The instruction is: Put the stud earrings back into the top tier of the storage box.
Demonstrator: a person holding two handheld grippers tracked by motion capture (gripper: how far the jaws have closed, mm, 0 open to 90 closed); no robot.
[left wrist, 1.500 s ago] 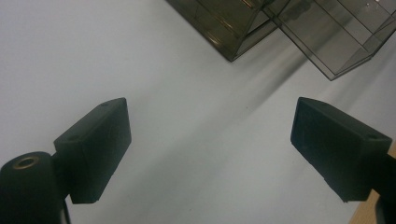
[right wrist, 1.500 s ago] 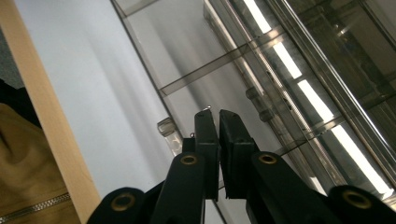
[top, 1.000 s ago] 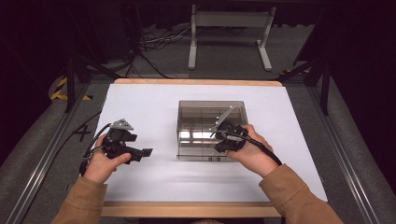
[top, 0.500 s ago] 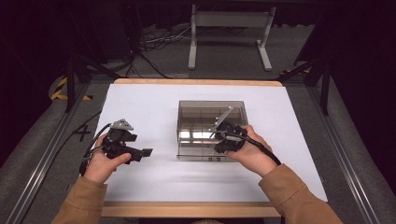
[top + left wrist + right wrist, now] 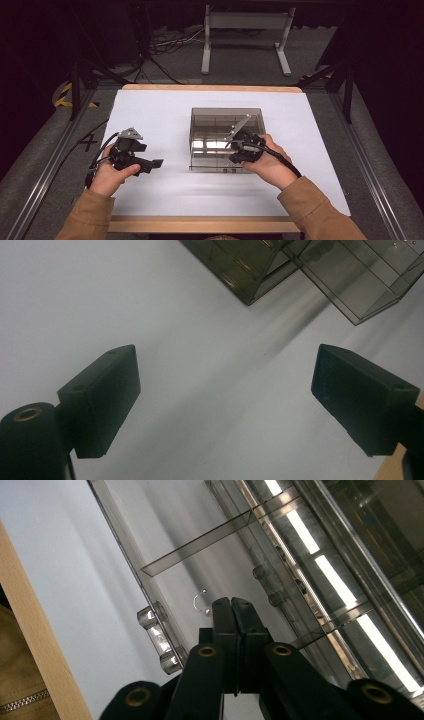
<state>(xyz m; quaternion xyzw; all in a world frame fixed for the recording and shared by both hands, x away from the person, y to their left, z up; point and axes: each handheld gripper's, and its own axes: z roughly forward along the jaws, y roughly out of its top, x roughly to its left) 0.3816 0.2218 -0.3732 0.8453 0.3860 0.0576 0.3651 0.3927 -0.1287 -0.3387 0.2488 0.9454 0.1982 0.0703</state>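
The right gripper [image 5: 241, 148] is reaching down into the near right part of the smoky clear plastic organiser box [image 5: 200, 150], which is sitting open in the middle of the white table [image 5: 150, 115] with its lid standing up at the far side. In the right gripper view its jaws are pressing flat together, having just been closing, and their tips are lying right at a small silver hoop earring [image 5: 200, 602] resting on the floor of a near compartment, just inside the front wall by the latch [image 5: 159, 640]; whether the thin wire is actually pinched between the tips is too fine to tell. The left gripper [image 5: 142, 162] is waiting well to the left of the box, jaws spread wide over bare table with nothing between them. The step in hand looks like picking the earring out of its compartment. Next, a gentle lift would be called for to check that the hoop is coming up with the tips; if it is slipping, reopening slightly and re-seating the tips astride the wire.
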